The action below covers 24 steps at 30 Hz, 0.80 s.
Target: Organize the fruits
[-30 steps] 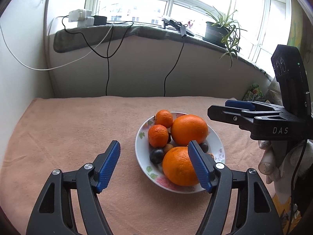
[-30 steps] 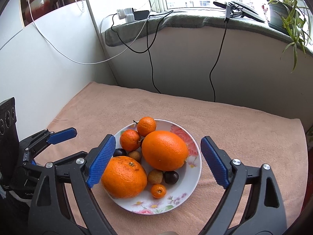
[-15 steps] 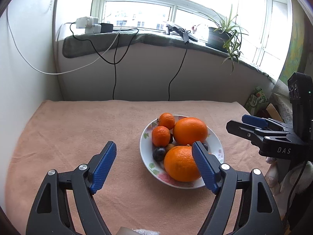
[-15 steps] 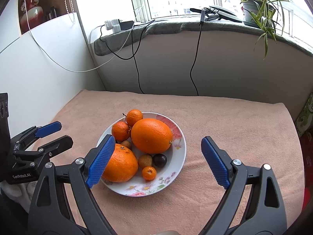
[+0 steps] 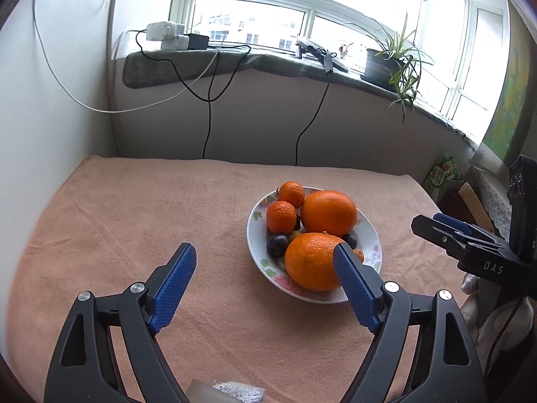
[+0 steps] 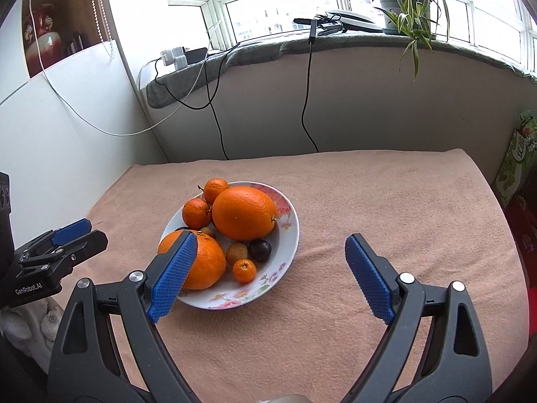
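A white flowered plate (image 5: 371, 235) (image 6: 288, 235) on the peach cloth holds two big oranges (image 5: 329, 213) (image 6: 244, 213), two tangerines (image 5: 281, 216) (image 6: 196, 213), dark plums (image 5: 277, 245) (image 6: 260, 249) and small fruits. My left gripper (image 5: 263, 265) is open and empty, above the cloth in front of the plate; its right finger overlaps the near orange (image 5: 310, 262). My right gripper (image 6: 268, 262) is open and empty, held back from the plate. Each gripper shows at the edge of the other's view: the right one (image 5: 446, 226), the left one (image 6: 77, 231).
The peach cloth (image 5: 134, 221) covers the table up to a white wall at left and a grey sill wall behind. Cables (image 5: 208, 100) hang from the sill. A potted plant (image 6: 406, 3) stands on the sill. A green box (image 6: 517, 158) sits past the right edge.
Both grippers have pulled back and risen from the plate, so the plate looks smaller and farther. Both stay open and empty. The fruit has not moved.
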{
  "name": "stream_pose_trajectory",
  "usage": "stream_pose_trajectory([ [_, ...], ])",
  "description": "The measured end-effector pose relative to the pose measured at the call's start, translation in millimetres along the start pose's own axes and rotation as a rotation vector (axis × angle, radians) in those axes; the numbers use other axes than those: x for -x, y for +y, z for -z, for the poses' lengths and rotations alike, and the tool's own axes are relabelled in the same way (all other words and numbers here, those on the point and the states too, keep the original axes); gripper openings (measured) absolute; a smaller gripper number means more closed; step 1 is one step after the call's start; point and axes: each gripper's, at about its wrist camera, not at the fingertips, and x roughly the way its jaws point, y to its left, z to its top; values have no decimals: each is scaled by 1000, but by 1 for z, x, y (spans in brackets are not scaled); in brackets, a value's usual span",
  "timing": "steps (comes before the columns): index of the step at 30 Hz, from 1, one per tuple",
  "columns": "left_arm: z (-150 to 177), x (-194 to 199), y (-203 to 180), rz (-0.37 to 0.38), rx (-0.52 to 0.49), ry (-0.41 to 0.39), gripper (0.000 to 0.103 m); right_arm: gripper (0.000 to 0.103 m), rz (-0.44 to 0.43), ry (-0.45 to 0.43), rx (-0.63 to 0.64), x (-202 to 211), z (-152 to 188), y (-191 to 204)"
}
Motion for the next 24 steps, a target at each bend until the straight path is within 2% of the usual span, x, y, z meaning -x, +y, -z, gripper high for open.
stream_pose_trajectory([
  [24,2,6,-6,-7,-11,-20,84,92,11,19,-27,-3,6,-6],
])
